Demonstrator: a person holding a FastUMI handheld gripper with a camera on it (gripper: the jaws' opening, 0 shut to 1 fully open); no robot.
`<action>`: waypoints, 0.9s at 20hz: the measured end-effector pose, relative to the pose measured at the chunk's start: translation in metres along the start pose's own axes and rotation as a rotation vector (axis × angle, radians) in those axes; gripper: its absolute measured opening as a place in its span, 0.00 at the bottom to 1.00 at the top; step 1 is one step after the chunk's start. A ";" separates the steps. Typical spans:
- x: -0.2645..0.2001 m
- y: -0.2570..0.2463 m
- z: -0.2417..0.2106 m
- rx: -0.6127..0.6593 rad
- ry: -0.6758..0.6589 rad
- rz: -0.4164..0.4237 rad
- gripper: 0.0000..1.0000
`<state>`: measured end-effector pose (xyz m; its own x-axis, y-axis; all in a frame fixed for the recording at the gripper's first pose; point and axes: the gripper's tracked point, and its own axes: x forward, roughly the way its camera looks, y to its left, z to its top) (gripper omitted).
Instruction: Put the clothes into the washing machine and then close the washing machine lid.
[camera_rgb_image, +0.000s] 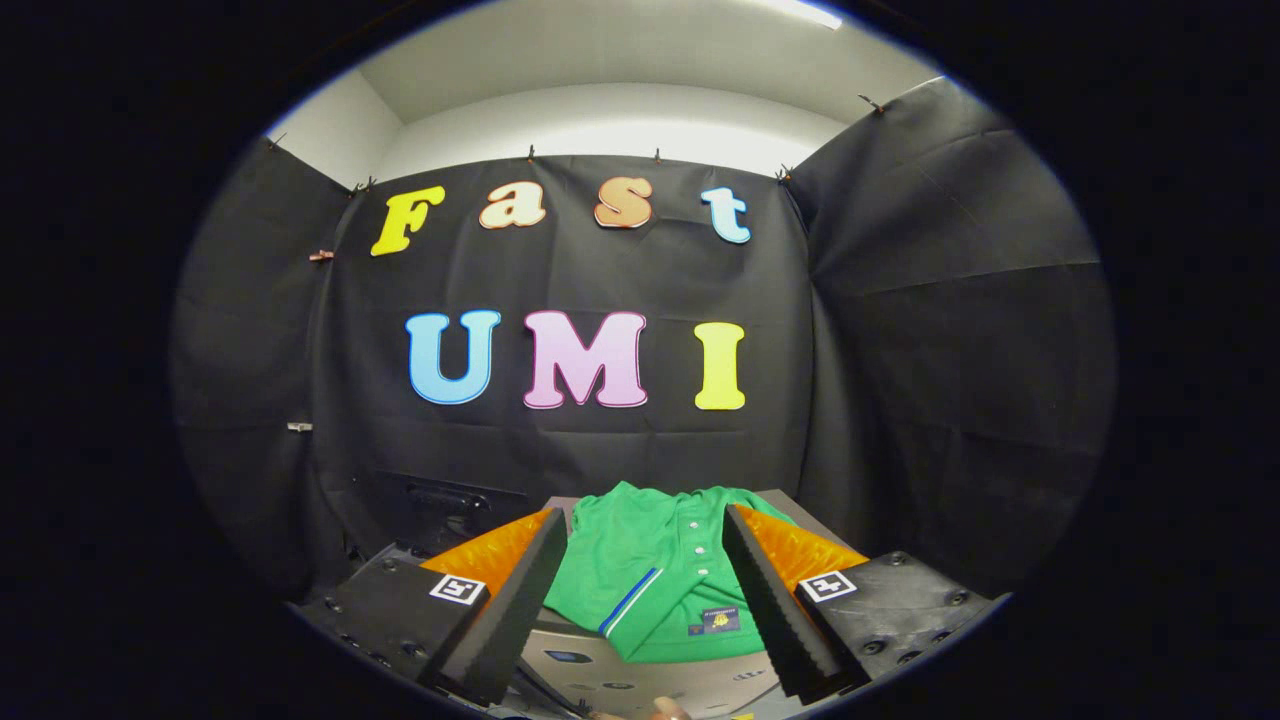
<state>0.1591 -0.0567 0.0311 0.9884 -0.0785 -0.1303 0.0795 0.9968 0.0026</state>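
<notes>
Green shirt (665, 570): lies crumpled on a pale surface just ahead of the claw (645, 640), seen through the gap between its two fingers. The fabric is a smooth knit. A placket with small round buttons runs down its middle, a blue and white stripe crosses the lower left part, and a small dark label sits near the lower hem. Folds rise at the far edge of the garment, where the cloth bunches upward.

Claw: released, fingers spread wide apart, one on either side of the shirt. Neither finger presses on the fabric; whether the inner faces brush its edges cannot be told. The inner faces of the fingers (770, 600) are ribbed in fine ridges and taper forward to blunt wedges. Each finger's mount carries a square black-and-white marker.

Surface under the shirt (600, 660): pale grey, smooth, with faint printed marks; whether it is a worktop or a machine lid cannot be told.

Surroundings: black cloth wall (950, 330) hangs behind and to both sides, creased and pinned at the top with small clips. Above it, a plain white wall and ceiling.
</notes>
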 end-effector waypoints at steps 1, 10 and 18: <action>0.012 0.000 0.001 0.000 0.016 0.003 0.98; 0.113 -0.009 -0.026 -0.054 0.211 -0.008 0.98; 0.175 -0.027 -0.098 -0.035 0.502 -0.058 0.99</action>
<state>0.3177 -0.0959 -0.0888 0.7973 -0.1263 -0.5902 0.1196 0.9915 -0.0505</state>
